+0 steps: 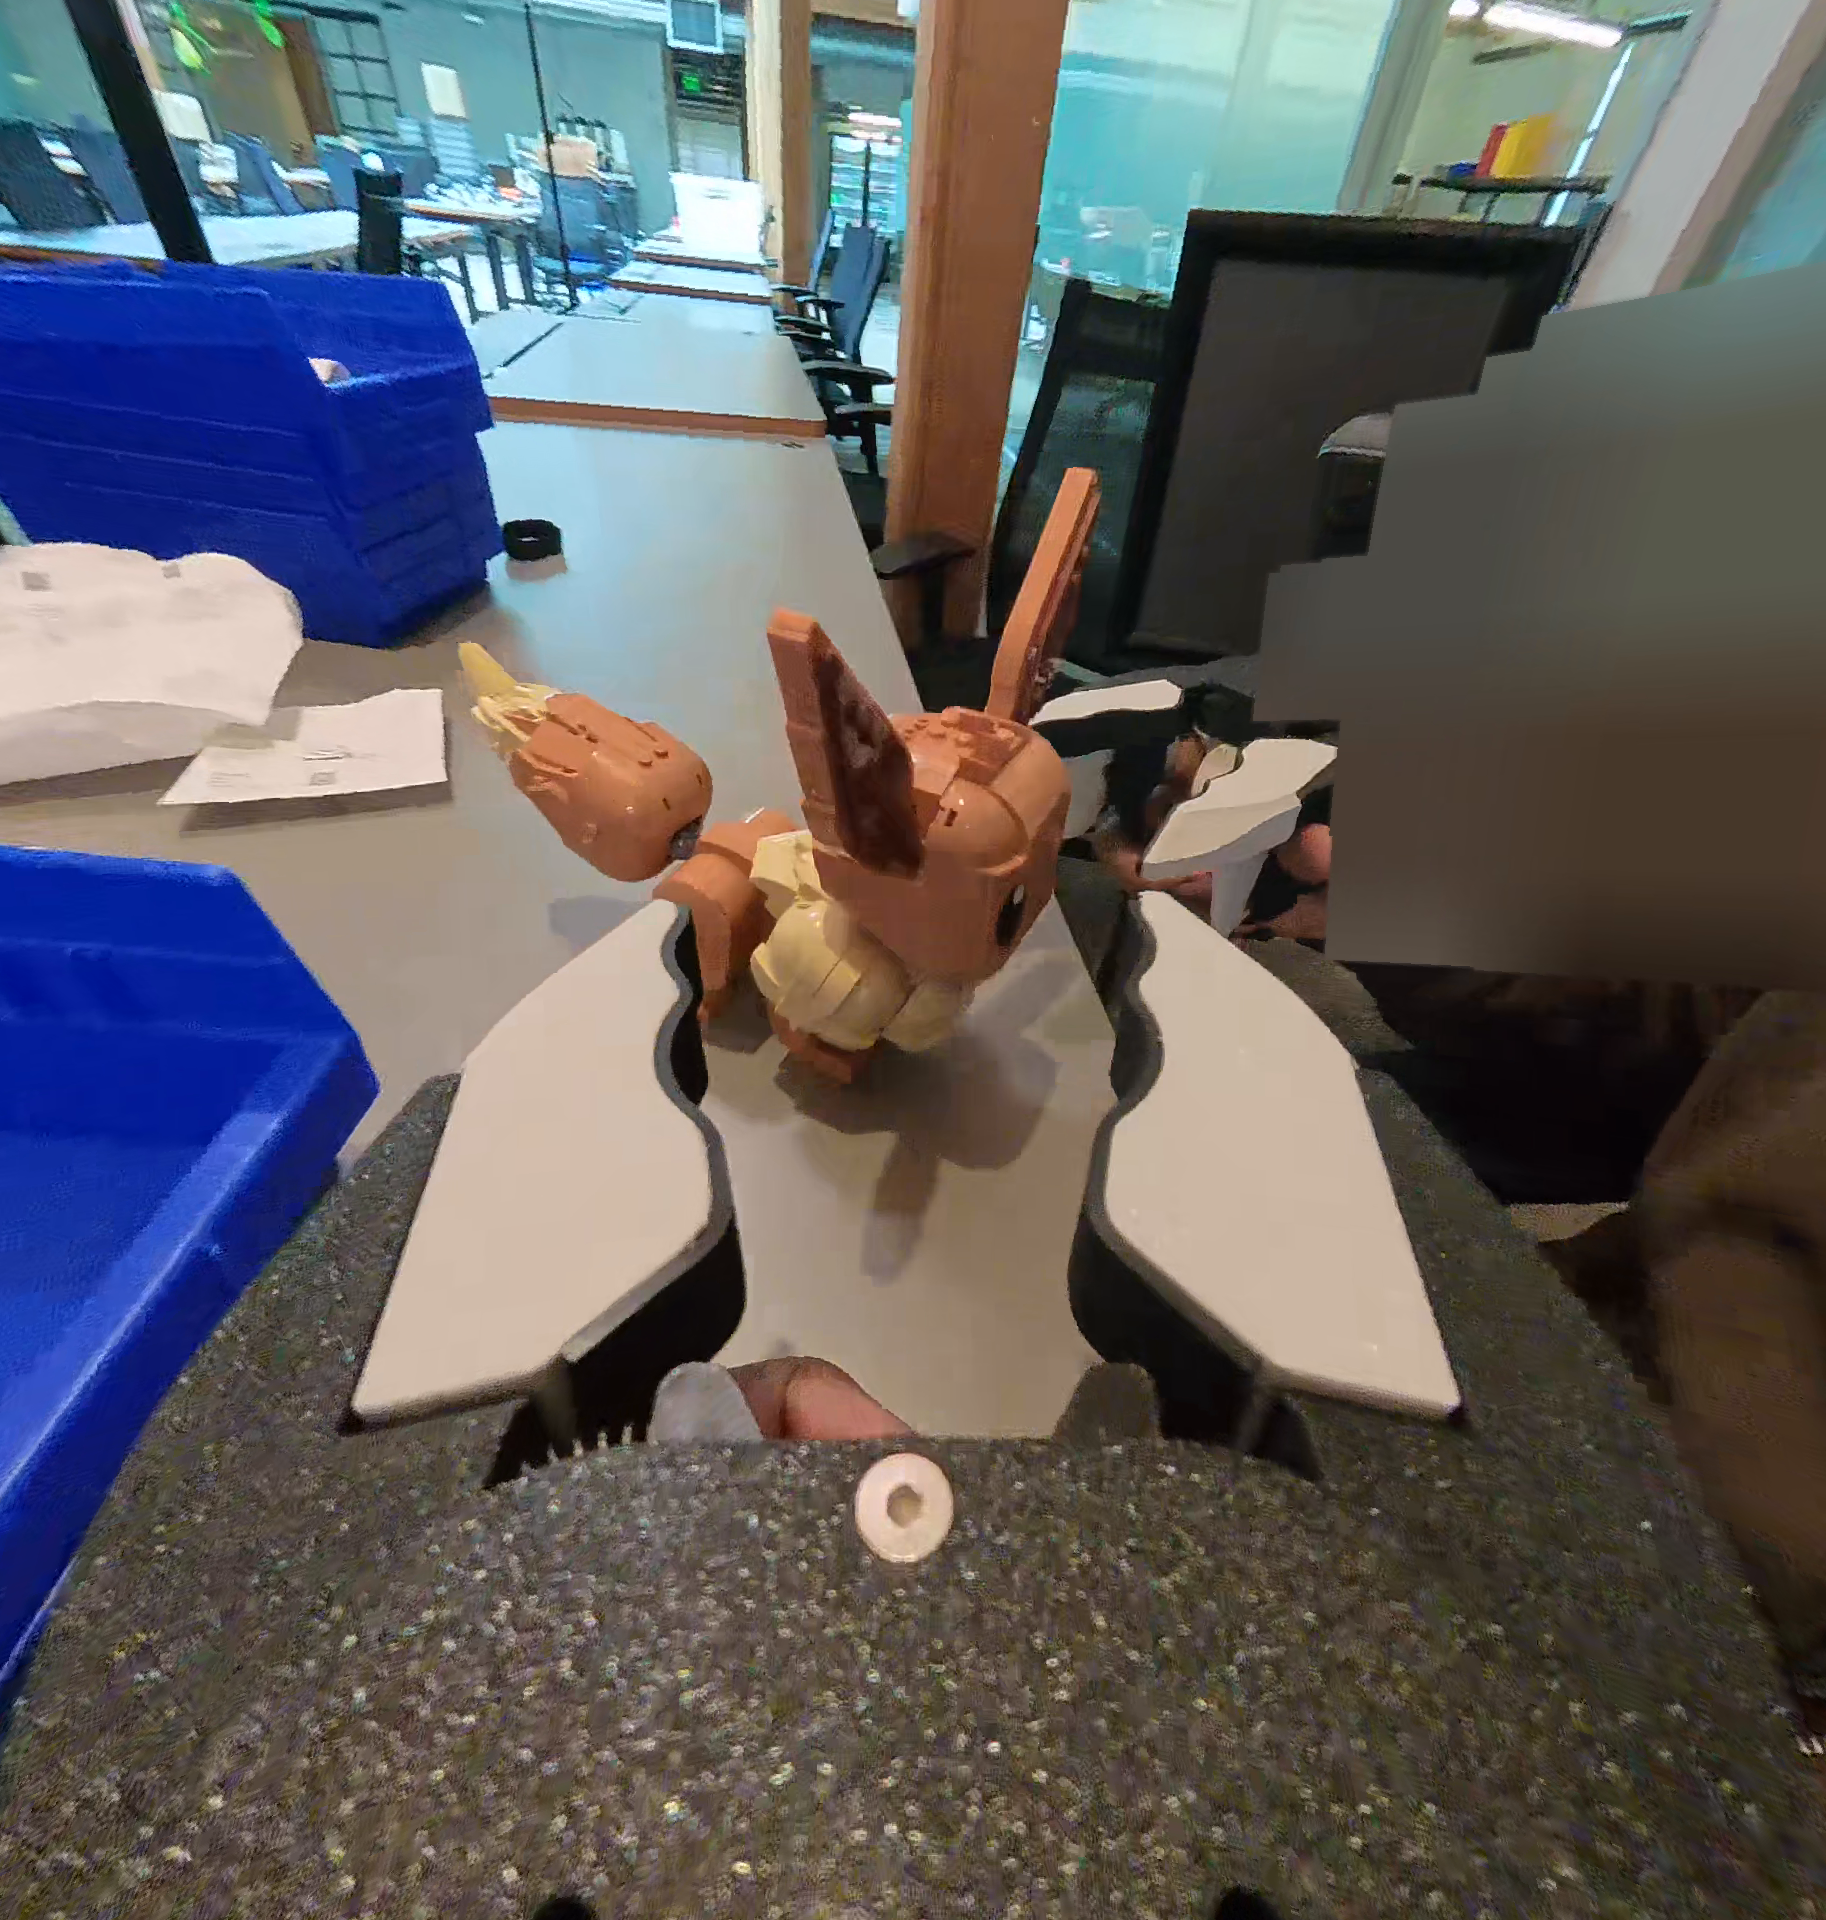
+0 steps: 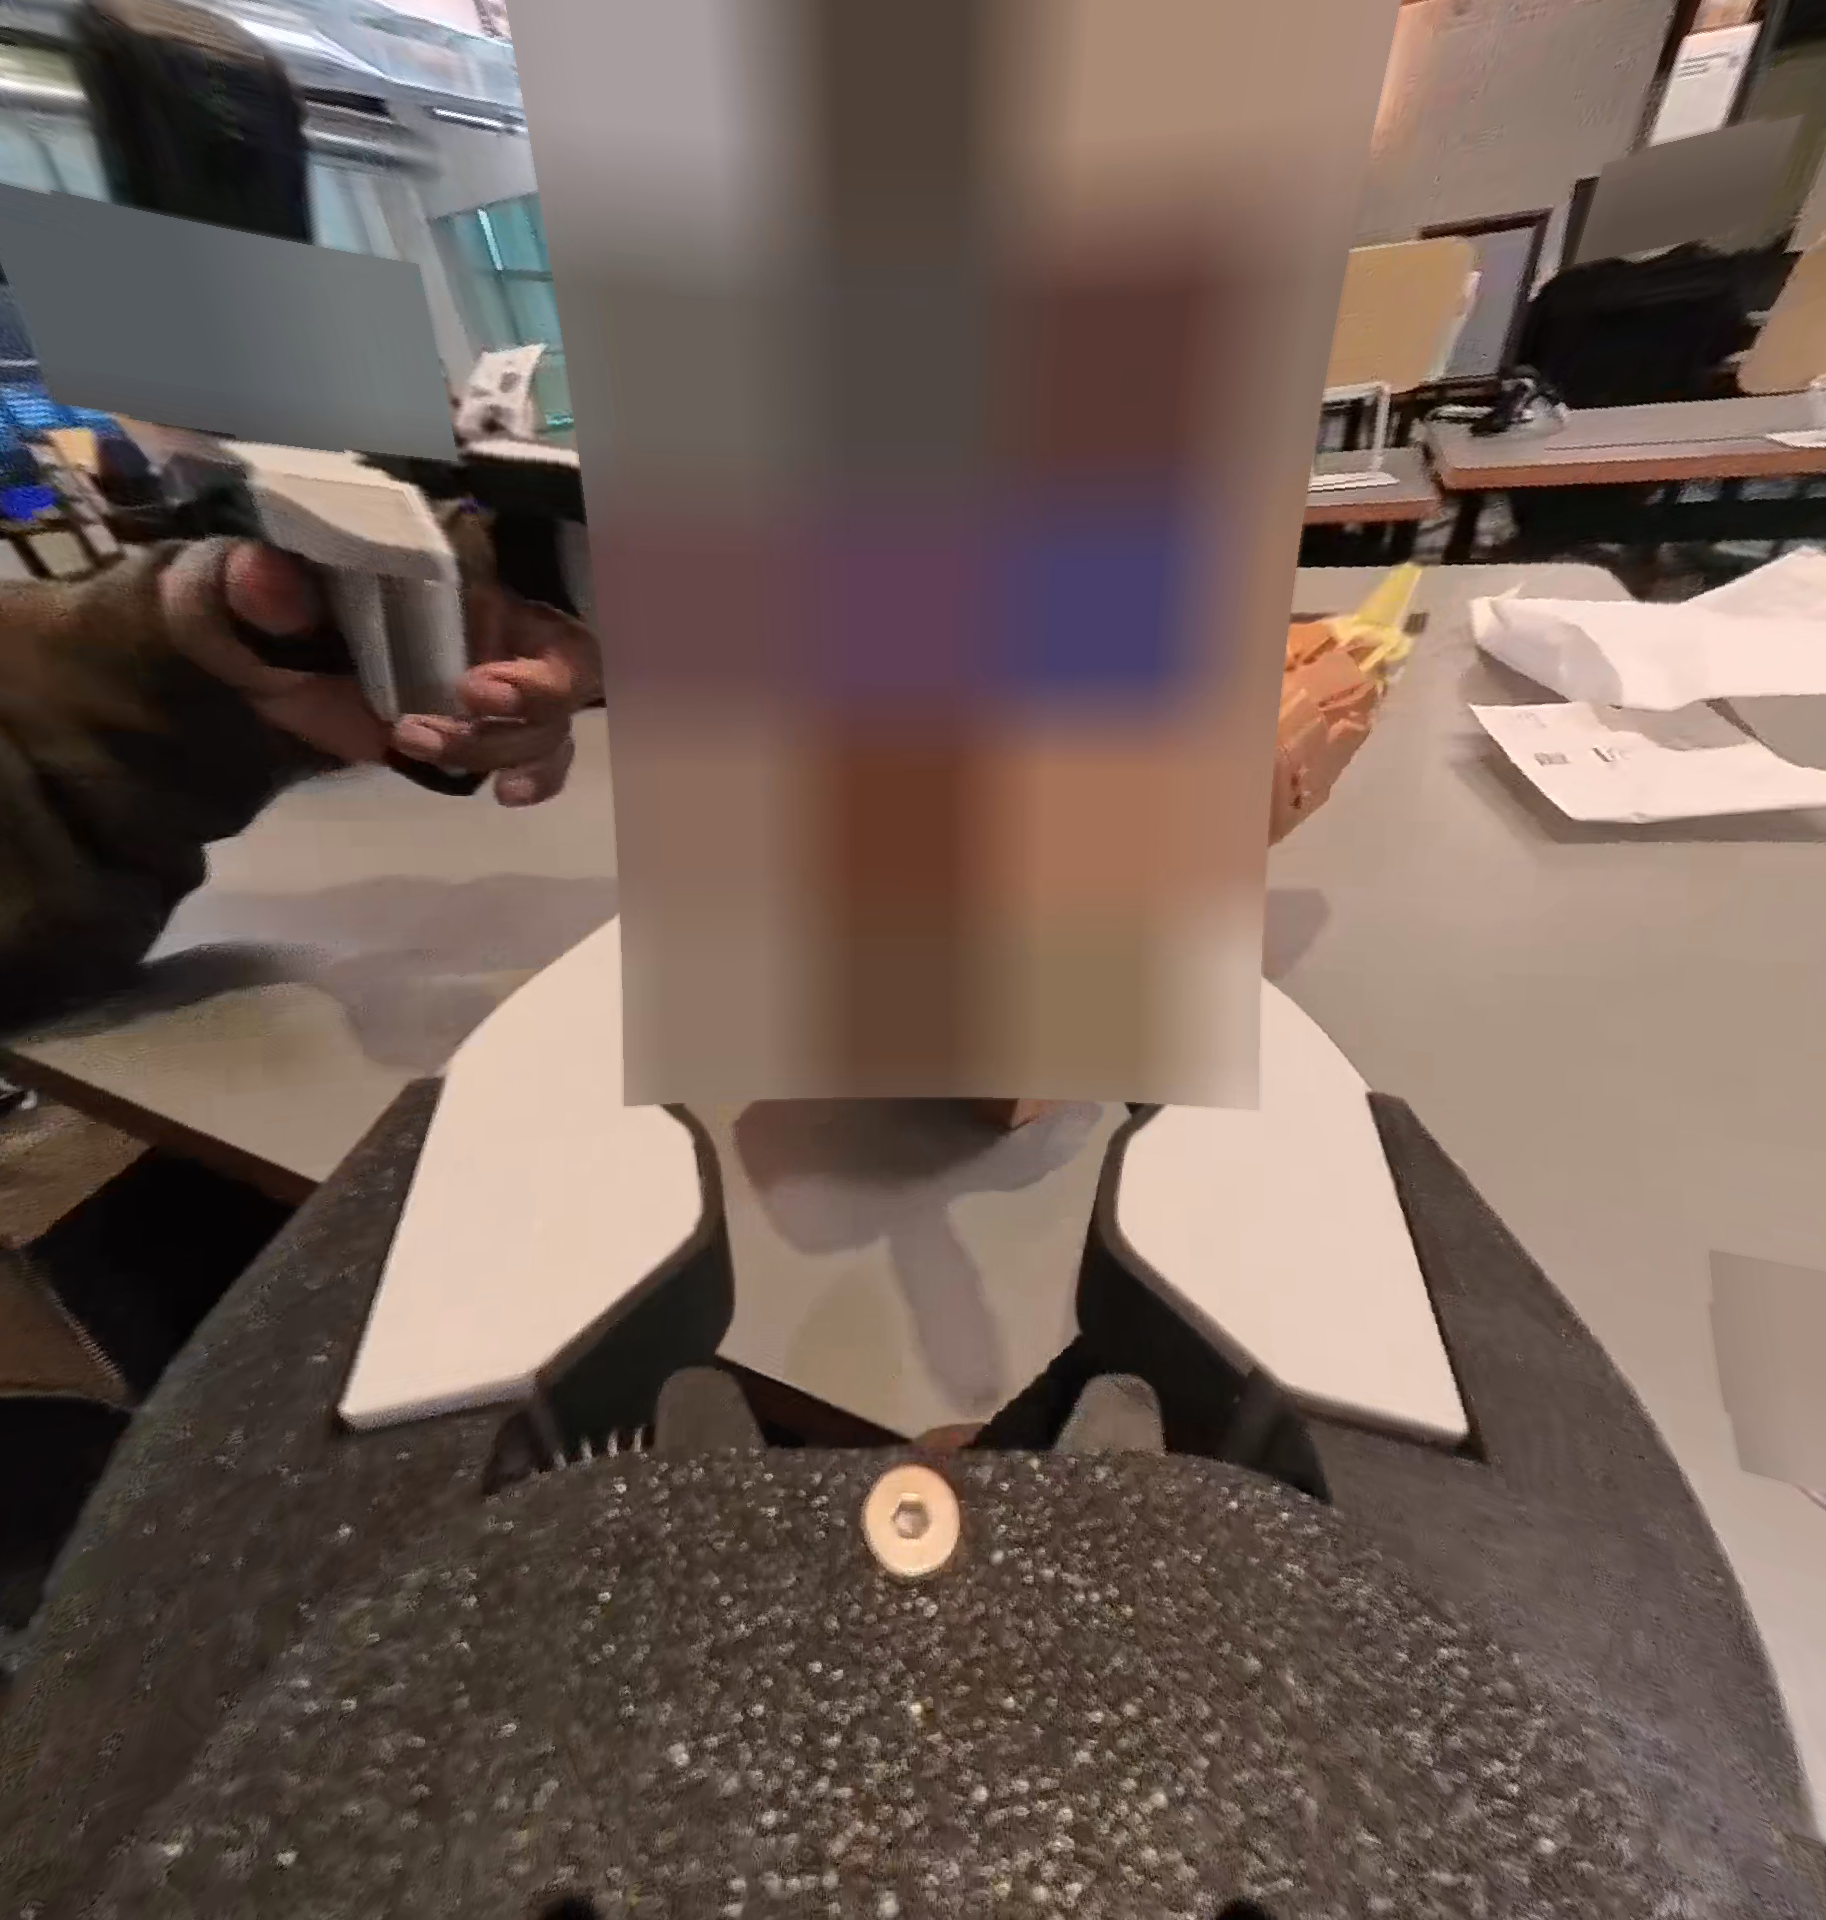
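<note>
A brick-built toy animal [image 1: 888, 862], brown with a cream chest, tall ears and a bushy tail, stands on the grey table [image 1: 680, 582]. My left gripper [image 1: 904, 935] is open, and the toy stands between its fingertips with nothing pressing on it. My right gripper [image 2: 919, 1132] faces the toy from the other side. Its fingers [image 2: 535, 1195] stand wide apart, and a blurred patch covers the tips. It shows in the left wrist view [image 1: 1200, 769] just beyond the toy's head, with its white fingers apart. The toy's tail [image 2: 1324, 717] peeks out beside the patch.
Two blue bins [image 1: 213, 416] [image 1: 109, 1143] stand at the left. A white bag [image 1: 109, 644], a paper sheet [image 1: 317, 748] and a small black ring [image 1: 531, 540] lie on the table. A wooden post [image 1: 971, 260] and black chairs [image 1: 1075, 468] stand past the table's edge.
</note>
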Demonstrator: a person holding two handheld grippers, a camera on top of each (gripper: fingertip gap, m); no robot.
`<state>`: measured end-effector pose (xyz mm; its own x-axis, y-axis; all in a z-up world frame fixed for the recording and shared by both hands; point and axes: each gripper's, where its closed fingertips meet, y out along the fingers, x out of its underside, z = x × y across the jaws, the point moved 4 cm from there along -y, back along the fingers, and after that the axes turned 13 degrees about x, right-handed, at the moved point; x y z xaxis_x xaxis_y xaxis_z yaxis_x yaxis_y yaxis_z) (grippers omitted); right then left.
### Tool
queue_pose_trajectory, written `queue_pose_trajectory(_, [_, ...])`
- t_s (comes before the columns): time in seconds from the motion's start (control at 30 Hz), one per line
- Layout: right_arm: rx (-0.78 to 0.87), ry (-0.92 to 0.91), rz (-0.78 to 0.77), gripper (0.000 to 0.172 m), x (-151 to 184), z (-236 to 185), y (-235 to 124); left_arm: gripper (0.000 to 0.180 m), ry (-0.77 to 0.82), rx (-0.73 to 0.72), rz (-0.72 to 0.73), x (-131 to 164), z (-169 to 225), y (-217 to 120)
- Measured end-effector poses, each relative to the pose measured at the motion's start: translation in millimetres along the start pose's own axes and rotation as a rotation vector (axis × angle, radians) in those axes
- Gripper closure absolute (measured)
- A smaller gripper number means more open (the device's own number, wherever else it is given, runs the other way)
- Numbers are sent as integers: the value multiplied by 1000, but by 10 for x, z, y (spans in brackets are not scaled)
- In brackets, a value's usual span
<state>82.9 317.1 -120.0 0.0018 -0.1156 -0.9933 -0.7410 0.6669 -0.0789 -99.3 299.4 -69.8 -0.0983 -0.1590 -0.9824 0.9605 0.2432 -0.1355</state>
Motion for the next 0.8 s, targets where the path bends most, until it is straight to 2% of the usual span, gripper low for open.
queue_pose_trajectory(0.07, [-66, -18, -6, 84, -65, 23, 63, 103, -44, 57, 26, -42, -132, 146])
queue_pose_trajectory(0.23, [-195, -101, -59, 77, -76, -18, 225, 108, -39, 140, 61, -44, -292, 365])
queue_pose_trajectory(0.57, [-313, -125, -57, 81, -72, -73, 505, 136, -33, 252, 67, 122, -385, 483])
queue_pose_trajectory(0.8, [-363, -94, -35, 89, -67, -100, 579, 147, 7, 271, 59, 135, -343, 509])
